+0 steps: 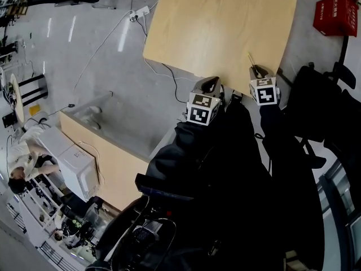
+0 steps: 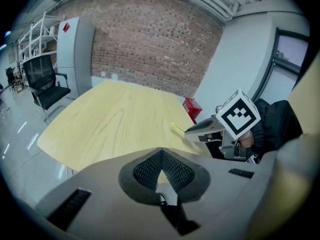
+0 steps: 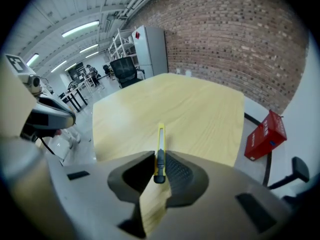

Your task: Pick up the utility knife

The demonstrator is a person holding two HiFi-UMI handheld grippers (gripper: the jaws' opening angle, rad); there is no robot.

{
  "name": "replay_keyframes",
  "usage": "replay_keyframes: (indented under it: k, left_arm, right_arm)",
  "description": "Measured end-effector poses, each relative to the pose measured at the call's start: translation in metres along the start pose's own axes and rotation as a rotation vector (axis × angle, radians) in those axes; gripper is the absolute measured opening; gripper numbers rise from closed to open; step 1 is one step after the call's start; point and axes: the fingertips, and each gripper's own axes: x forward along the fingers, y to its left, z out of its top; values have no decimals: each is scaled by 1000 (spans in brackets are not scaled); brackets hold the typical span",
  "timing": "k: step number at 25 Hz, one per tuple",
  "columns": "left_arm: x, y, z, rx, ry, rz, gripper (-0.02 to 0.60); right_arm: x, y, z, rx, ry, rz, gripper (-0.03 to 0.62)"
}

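Jaws of the right gripper (image 3: 159, 168) are clamped on the slim yellow utility knife (image 3: 160, 144), whose tip juts forward over the near edge of the pale wooden surface (image 3: 190, 109). Beside it, the left gripper (image 2: 161, 173) has its jaws pressed together, holding nothing, at that same edge.

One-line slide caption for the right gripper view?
Right gripper shut on the yellow utility knife, which points out over the wooden table.
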Motion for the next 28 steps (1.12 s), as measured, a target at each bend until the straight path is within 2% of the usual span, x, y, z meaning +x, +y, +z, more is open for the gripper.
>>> replay_keyframes:
  k: [7,14,20,28]
  left_arm:
    - [-33,-23,66,38,-130,-16,0]
    - [-87,-58,156,142,-354,-10,0]
    - [-147,-83,206,229,-514,-2,0]
    - [-199,-92,246,275,-659,33,0]
  right_arm:
    - [-104,20,81,-21,-306,-6,69]
    - [-215,40,144,-86,-557,-37,69]
    - [-293,50,170,-89,-724,-66,69]
    - [-360,51,198,-115,-896,-94,69]
